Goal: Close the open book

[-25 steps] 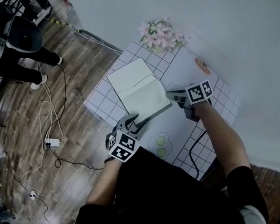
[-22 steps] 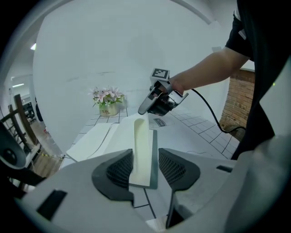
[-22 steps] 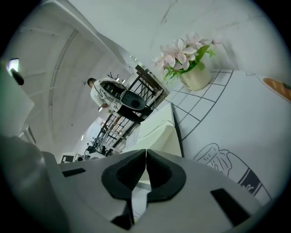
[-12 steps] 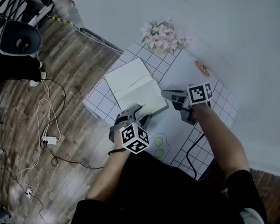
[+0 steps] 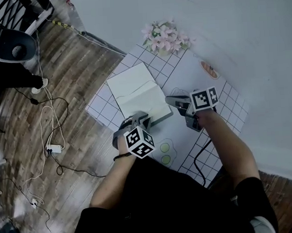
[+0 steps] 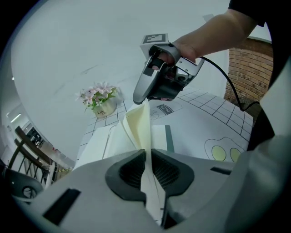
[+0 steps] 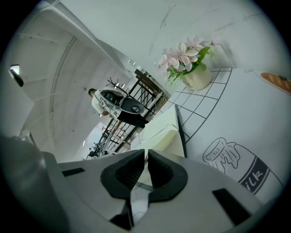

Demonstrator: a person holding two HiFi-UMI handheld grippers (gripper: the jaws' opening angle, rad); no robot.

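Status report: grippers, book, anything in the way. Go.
Left gripper just closed on lifted cream pages; right gripper shut on their far edge. Green-covered book not yet closed, on gridded white mat. Pink flowers beyond it.

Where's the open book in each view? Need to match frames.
Head view: open book sits left of centre, lying flat.
Left gripper view: lower centre, flat pages with a cream sheaf lifted upright in the middle.
Right gripper view: centre, seen edge-on.
Shared landmark: pink flower pot, at top centre in the head view, mid-left in the left gripper view, upper right in the right gripper view.
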